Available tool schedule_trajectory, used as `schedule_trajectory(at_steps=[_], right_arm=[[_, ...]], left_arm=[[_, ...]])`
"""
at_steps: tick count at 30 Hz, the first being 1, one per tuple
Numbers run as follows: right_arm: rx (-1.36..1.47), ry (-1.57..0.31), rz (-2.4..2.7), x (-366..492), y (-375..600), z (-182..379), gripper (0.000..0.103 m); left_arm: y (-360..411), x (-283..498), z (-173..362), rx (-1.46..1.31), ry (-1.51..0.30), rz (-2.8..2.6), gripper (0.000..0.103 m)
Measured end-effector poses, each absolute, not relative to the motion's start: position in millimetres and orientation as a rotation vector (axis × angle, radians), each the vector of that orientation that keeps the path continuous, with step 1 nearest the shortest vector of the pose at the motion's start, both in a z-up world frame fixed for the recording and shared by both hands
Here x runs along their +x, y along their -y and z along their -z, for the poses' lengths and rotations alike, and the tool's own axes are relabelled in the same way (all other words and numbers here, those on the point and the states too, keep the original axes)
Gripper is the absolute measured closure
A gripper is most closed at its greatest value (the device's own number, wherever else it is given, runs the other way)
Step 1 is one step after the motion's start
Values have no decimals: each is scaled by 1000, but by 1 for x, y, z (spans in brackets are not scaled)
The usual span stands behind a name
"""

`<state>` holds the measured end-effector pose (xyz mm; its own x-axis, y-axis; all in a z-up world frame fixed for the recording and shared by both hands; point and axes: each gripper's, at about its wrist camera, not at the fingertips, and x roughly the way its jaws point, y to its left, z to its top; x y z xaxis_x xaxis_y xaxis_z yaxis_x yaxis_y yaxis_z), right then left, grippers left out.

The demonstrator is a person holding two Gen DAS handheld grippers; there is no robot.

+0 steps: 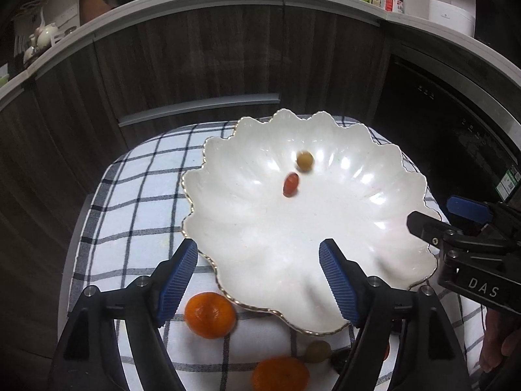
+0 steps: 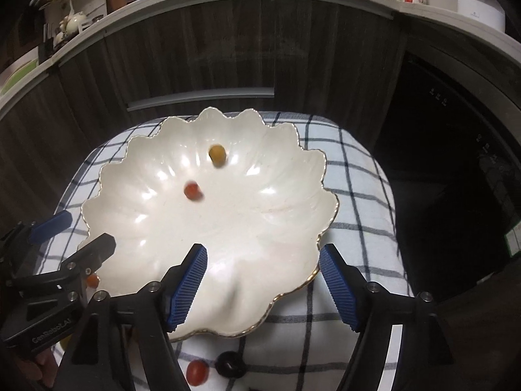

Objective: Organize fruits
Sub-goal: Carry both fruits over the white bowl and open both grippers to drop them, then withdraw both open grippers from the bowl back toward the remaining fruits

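Over the white scalloped dish [image 1: 260, 244] on my checked cloth [image 1: 130, 195], both tongs stand well open and empty; left gripper [image 1: 259, 280] and right gripper [image 2: 263, 280] hover at its near rim; a red tomato [image 1: 290, 184] and yellow fruit [image 1: 304, 160] lie inside; two oranges [image 1: 210, 315] sit just outside.

In the plate, the small red fruit [image 1: 290, 184] and the yellowish fruit [image 1: 304, 161] are smeared by blur, so their kind cannot be told. A lower orange [image 1: 280, 374] is cut off by the bottom edge. Another pale round fruit [image 1: 318, 352] sits half hidden behind the plate's rim [image 1: 247, 303]. In the right wrist view, a small orange-red fruit [image 2: 92, 280] is mostly hidden behind the left gripper [image 2: 70, 233].
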<state>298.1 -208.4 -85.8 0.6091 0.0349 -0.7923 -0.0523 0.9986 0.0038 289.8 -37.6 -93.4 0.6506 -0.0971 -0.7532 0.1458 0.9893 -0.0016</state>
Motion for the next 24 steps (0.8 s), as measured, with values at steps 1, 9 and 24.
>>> schedule_trajectory(at_steps=[1, 9, 24], right_arm=[[-25, -912, -42, 297, 208, 84, 30], [-20, -891, -30, 287, 209, 74, 30], [-31, -842, -40, 255, 202, 57, 30]], left_arm=[[37, 289, 93, 62, -850, 136, 26], [31, 280, 84, 51, -837, 125, 26], [17, 251, 65, 40, -816, 104, 26]])
